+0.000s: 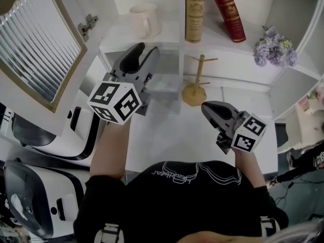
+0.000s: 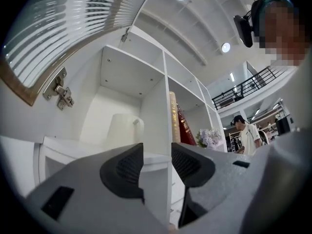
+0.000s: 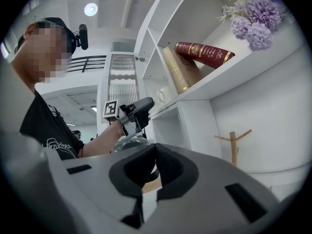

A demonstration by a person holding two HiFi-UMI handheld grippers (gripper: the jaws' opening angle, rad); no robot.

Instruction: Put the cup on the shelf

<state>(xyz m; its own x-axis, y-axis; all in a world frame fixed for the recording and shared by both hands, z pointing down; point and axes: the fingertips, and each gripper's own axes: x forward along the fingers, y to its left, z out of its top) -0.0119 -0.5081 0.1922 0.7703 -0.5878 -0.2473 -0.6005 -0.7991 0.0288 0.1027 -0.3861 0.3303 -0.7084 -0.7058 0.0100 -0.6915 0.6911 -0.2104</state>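
A: Where is the cup (image 1: 145,20) found?

B: It is seen upright in the left compartment of the shelf (image 1: 121,40), toward the back wall and away from the front edge. The placing is judged as good as done.

A: And the tools?

B: The left tool (image 1: 146,52) is held just before that compartment's front edge, jaws apart, with nothing between them. The right tool (image 1: 210,110) is held low over the bench (image 1: 167,135), jaws together and empty.

A: What could be spoiled?

B: Were the left tool pushed forward, the cup could be knocked by the spread jaws. On a sideways swing, the open door (image 1: 35,39) could be struck.

A: What is shown in one view only?

B: The cup's footing is given by the head view alone; its base is hidden in the left gripper view. The right tool's closed pads are shown only in the right gripper view.
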